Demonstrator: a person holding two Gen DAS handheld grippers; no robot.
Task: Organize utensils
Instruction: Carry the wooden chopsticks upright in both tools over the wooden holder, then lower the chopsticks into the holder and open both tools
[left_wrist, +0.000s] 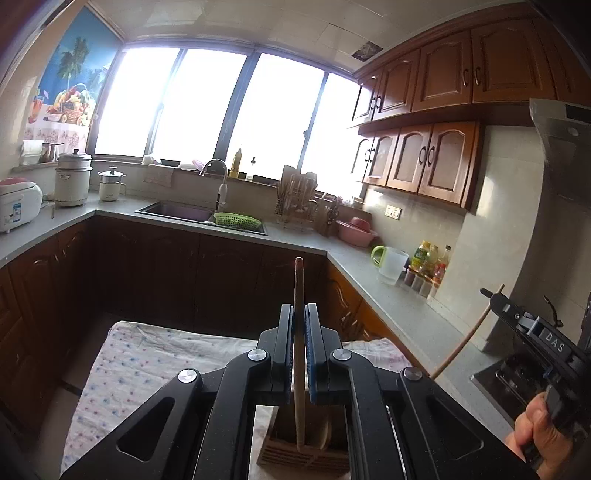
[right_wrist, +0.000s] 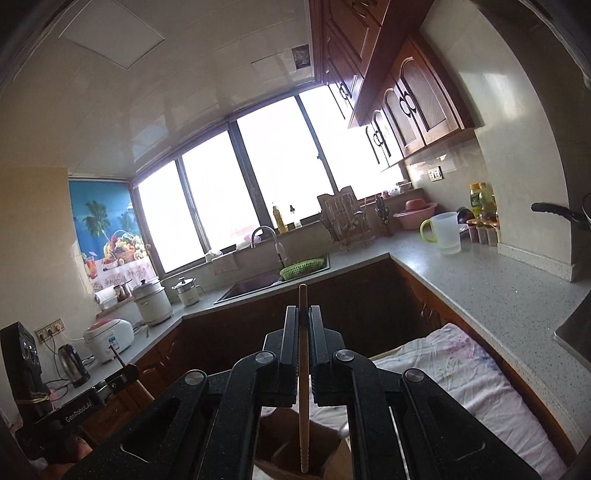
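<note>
My left gripper (left_wrist: 299, 314) is shut on a wooden chopstick (left_wrist: 298, 332) that stands upright, its lower end inside a wooden utensil holder (left_wrist: 295, 448) below the jaws. My right gripper (right_wrist: 303, 315) is shut on a second wooden chopstick (right_wrist: 303, 387), whose grooved tip hangs over the opening of the same holder (right_wrist: 280, 443). The right gripper also shows at the right edge of the left wrist view (left_wrist: 491, 295), with its chopstick (left_wrist: 465, 338) slanting down. The left gripper shows at the lower left of the right wrist view (right_wrist: 122, 373).
The holder stands on a floral cloth (left_wrist: 147, 362) over a small table. A grey countertop (left_wrist: 406, 306) runs around the kitchen with a sink (left_wrist: 177, 212), green basket (left_wrist: 236, 220), dish rack (left_wrist: 295, 206), pink basin (left_wrist: 356, 230), white jug (left_wrist: 391, 266), bottles (left_wrist: 432, 262) and rice cookers (left_wrist: 72, 179).
</note>
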